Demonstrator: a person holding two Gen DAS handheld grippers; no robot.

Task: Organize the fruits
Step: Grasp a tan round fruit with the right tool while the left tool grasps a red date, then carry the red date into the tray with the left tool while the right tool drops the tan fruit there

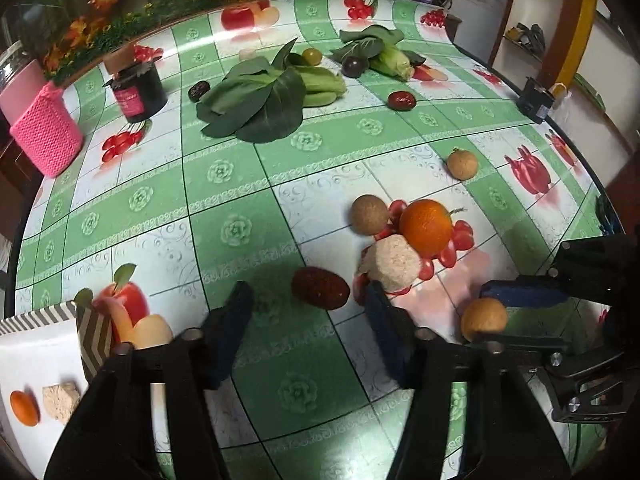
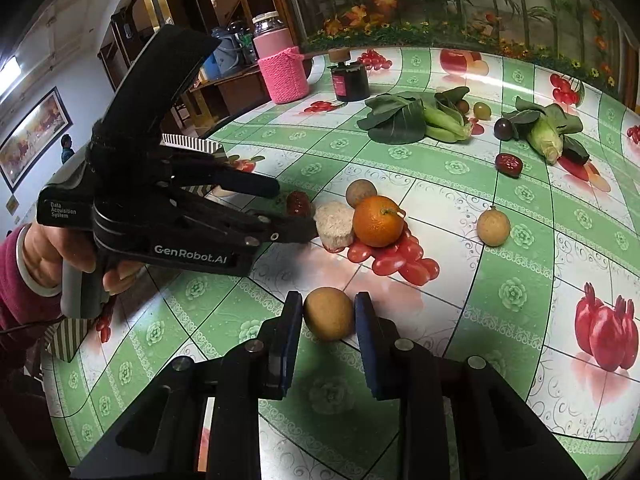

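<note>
Brown round fruit (image 2: pixel 329 313) sits clamped in the right gripper (image 2: pixel 328 312) fingers; the left gripper (image 1: pixel 308 300) fingers stand apart around a red date (image 1: pixel 319 287). Most fruit remains scattered mid-surface (image 1: pixel 224 240); sorting looks barely begun.

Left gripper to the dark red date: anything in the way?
Nothing visible. The dark red date lies between the left gripper's open jaws. The beige rice cake sits right beside one finger, not in the path. The right gripper, shut on a tan fruit, is off to the side.
</note>
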